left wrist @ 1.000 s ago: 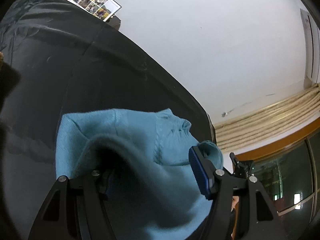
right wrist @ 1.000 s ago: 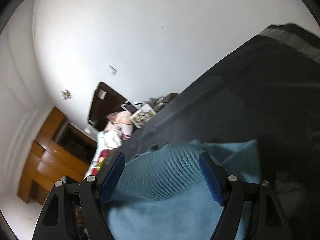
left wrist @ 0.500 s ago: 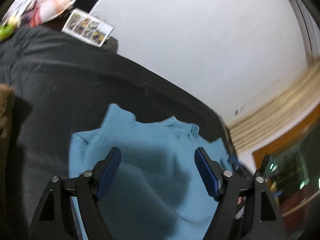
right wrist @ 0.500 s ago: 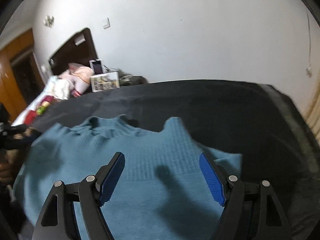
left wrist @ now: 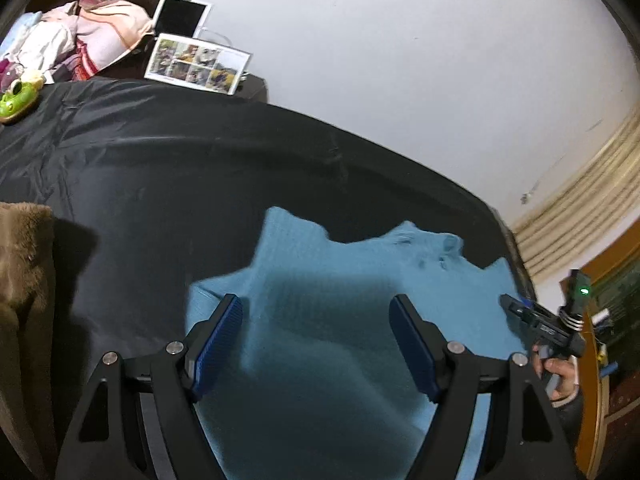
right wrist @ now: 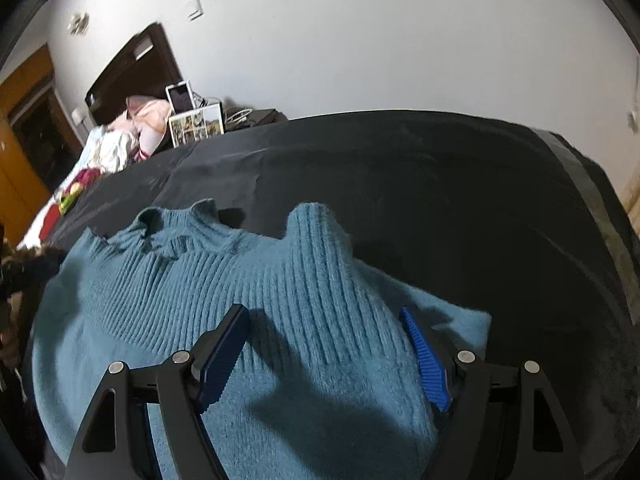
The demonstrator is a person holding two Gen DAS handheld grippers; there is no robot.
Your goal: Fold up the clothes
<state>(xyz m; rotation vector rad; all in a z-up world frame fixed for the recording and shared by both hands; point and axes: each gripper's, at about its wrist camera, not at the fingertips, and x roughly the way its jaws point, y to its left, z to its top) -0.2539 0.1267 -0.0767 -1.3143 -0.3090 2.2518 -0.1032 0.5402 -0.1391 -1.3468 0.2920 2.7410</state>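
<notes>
The bed, under its black cover, carries the work, and the blue sweater lies spread near its close edge, collar towards the far side. It is not flat. One ribbed part stands up in a hump right of the collar in the right wrist view, and a paler flap pokes out beyond it to the right. That would fit a sweater just laid out for folding or one with a side already turned in (the pictures do not settle which).

The left gripper hangs over the sweater's near part with its jaws wide and nothing between them. The right gripper is likewise spread wide and empty, its pads either side of the ribbed hump. In the left view it shows at the sweater's right edge, in the person's hand.

Whatever fold comes next, I judge it will go best if each gripper takes a thin pinch at an edge, not a fistful of the thick knit. The knit looks soft and stretchy, so lift both sides evenly and lay them down slowly. A brown furry garment lies to the left, best kept apart from the fold.
</notes>
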